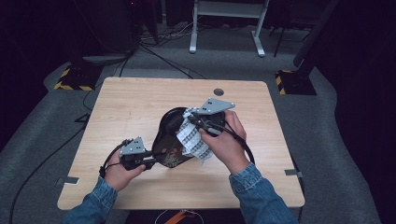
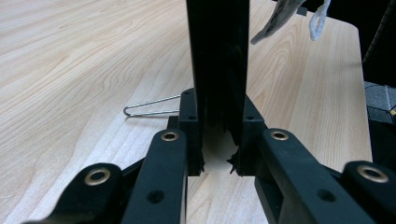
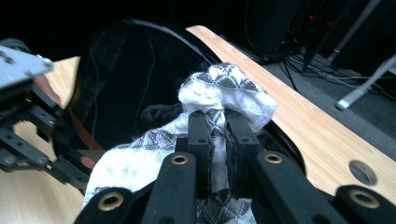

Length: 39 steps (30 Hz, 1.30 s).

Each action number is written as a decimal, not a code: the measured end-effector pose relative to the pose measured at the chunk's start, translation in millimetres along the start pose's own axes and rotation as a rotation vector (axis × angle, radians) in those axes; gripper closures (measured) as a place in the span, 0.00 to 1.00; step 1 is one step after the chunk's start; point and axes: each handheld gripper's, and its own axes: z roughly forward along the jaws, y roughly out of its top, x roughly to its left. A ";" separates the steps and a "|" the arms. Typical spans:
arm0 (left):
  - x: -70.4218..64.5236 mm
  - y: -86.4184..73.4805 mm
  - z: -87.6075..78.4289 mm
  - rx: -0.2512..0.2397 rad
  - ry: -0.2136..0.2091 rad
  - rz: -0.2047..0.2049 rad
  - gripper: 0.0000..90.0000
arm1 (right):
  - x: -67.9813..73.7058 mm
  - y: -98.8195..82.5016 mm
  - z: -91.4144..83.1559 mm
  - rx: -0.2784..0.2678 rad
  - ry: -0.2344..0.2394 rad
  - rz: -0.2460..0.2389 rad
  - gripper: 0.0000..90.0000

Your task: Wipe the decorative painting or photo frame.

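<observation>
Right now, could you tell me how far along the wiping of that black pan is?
Underway, not finished. Done: both grips are set. The left gripper is shut on the handle, steadying the black pan. The right gripper is shut on the patterned cloth, pressing it inside the pan. How much is left to wipe, I cannot tell.

The bench (image 1: pixel 140 102) is pale wood grain, smooth and matt. The pan (image 3: pixel 116 74) looks glossy black, its handle (image 2: pixel 219 60) a duller black. The cloth (image 3: pixel 229 93) is soft woven fabric — white, grey-patterned, crumpled. A thin wire loop (image 2: pixel 149 108) gleams — bare metal.
</observation>
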 end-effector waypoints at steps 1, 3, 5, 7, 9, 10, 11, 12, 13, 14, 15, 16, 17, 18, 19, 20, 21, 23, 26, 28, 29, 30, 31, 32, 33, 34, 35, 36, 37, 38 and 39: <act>0.3 0.1 0.1 0.001 -0.003 -0.002 0.87 | -1.6 -1.7 0.2 0.004 -0.005 0.003 0.92; 1.0 1.2 0.3 0.002 -0.002 0.003 0.87 | -4.8 -5.0 0.7 0.011 -0.011 0.014 0.92; 0.8 1.7 0.9 0.001 -0.002 0.005 0.87 | -7.3 -7.2 0.6 0.015 -0.018 0.024 0.92; 0.7 0.7 0.6 0.001 -0.001 0.006 0.87 | -8.3 -8.1 0.1 0.015 -0.019 0.026 0.92; 0.3 -0.1 0.5 0.002 -0.003 0.001 0.87 | -6.8 -7.4 -0.1 0.015 -0.017 0.020 0.92; -0.5 0.0 0.6 0.003 0.000 -0.001 0.87 | -5.2 -6.6 0.2 0.016 -0.019 0.011 0.92; -0.7 0.3 0.6 0.005 0.004 0.004 0.87 | -3.4 -5.7 0.7 0.016 -0.020 -0.001 0.92; -1.0 0.3 0.7 0.004 0.004 0.002 0.87 | -1.3 -4.6 1.2 0.015 -0.016 -0.008 0.92; -1.1 0.4 0.7 0.004 0.003 0.002 0.87 | 0.9 -3.5 1.7 0.014 -0.010 -0.013 0.92; -1.0 0.4 0.6 0.005 0.004 0.005 0.87 | 3.8 -2.1 2.3 0.007 -0.002 -0.023 0.92; -1.0 0.5 0.6 0.005 0.004 0.005 0.87 | 5.8 -1.3 2.5 0.007 0.002 -0.026 0.92; -1.0 0.5 0.6 0.005 0.004 0.006 0.87 | 8.5 -0.1 3.0 0.007 0.011 -0.032 0.92; -1.0 0.3 0.6 0.005 0.004 0.005 0.87 | 11.4 1.2 4.0 0.003 0.020 -0.045 0.92; -1.0 0.2 0.5 0.005 0.005 0.004 0.87 | 13.3 1.8 4.7 0.004 0.026 -0.049 0.92; -1.1 0.1 0.5 0.005 0.004 -0.001 0.87 | 15.6 2.7 5.7 0.005 0.031 -0.057 0.92; -1.1 0.2 0.5 0.005 0.005 -0.001 0.87 | 17.4 3.5 6.6 0.006 0.036 -0.065 0.92; -1.0 0.1 0.5 0.004 0.004 -0.001 0.87 | 19.7 4.1 7.4 0.004 0.042 -0.066 0.92; -0.8 0.0 0.5 0.003 0.003 -0.001 0.87 | 21.2 4.4 8.0 0.003 0.048 -0.068 0.92; -0.9 0.1 0.6 0.003 0.003 -0.003 0.87 | 28.7 5.2 11.3 -0.004 0.079 -0.079 0.92; -0.6 0.1 0.5 0.004 0.003 0.002 0.87 | 33.1 6.1 13.0 -0.001 0.090 -0.086 0.92; -0.6 0.0 0.4 0.004 0.002 0.001 0.87 | 35.6 6.7 14.1 -0.001 0.097 -0.090 0.92; -0.5 -0.1 0.3 0.003 0.002 0.002 0.87 | 38.5 7.3 15.4 -0.002 0.105 -0.096 0.92; -0.5 -0.2 0.3 0.003 0.000 0.000 0.87 | 40.9 7.7 16.4 -0.001 0.114 -0.098 0.92; -0.5 -0.2 0.3 0.003 0.000 0.000 0.87 | 43.1 8.0 17.6 -0.001 0.123 -0.101 0.92; -0.1 -0.1 -0.1 0.003 0.002 0.003 0.87 | 45.2 8.1 18.7 0.000 0.127 -0.106 0.92; -0.1 -0.1 -0.1 0.003 0.002 0.003 0.87 | 45.2 8.1 18.7 0.000 0.127 -0.106 0.92; 0.5 -0.1 -0.4 0.004 0.000 0.002 0.87 | 47.1 8.3 19.8 0.005 0.129 -0.110 0.92; 0.5 0.0 -0.5 0.005 -0.002 0.000 0.87 | 46.6 8.2 19.8 0.005 0.129 -0.106 0.92; 0.6 0.2 -0.4 0.006 -0.003 -0.001 0.87 | 45.7 8.1 19.8 0.003 0.132 -0.103 0.92; 0.7 0.6 -0.3 0.005 -0.005 -0.002 0.87 | 44.2 7.8 19.5 0.002 0.132 -0.096 0.92; 1.1 1.1 -0.3 0.006 -0.005 0.003 0.87 | 42.4 7.3 18.8 0.002 0.127 -0.092 0.92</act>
